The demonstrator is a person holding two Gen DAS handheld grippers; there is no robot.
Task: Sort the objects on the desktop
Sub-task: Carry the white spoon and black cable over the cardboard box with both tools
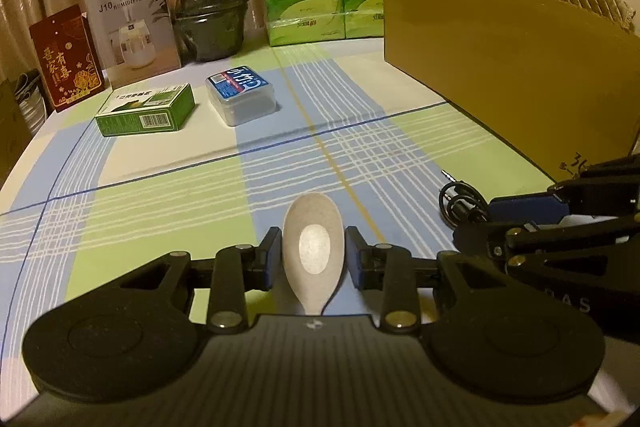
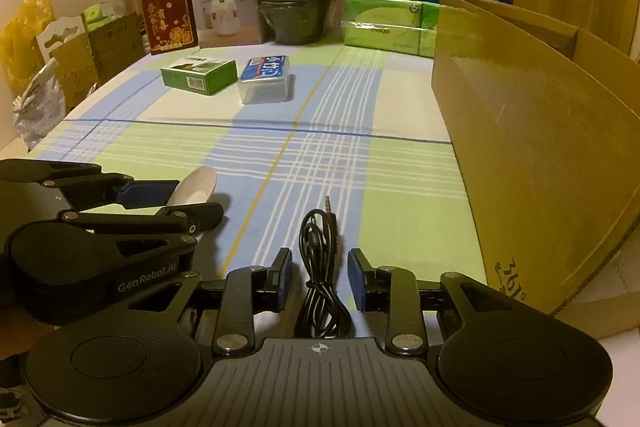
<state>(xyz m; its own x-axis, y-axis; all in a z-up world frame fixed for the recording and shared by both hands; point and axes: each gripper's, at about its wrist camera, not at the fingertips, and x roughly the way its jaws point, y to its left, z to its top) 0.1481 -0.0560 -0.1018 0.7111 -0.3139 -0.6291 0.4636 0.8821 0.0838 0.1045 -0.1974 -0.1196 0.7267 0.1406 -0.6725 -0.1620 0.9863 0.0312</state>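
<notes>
A speckled beige spoon (image 1: 314,253), smooth and oval-bowled, sits between the blue pads of the left gripper (image 1: 312,253), which close narrowly on its bowl at the near edge of the checked tablecloth (image 1: 160,187). Just beside it, the right gripper (image 2: 320,277) stands slightly apart around a coiled black audio cable (image 2: 322,267), its pads clear of the cord. A tall cardboard box (image 2: 540,155) lines the cloth's right edge. Near the far edge lie a green carton (image 1: 146,111) and a clear plastic case (image 1: 242,95).

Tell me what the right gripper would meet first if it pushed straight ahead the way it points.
The black cable lying between the right gripper's open jaws comes first. Past its plug the tablecloth looks bare; depth is unclear.
</notes>
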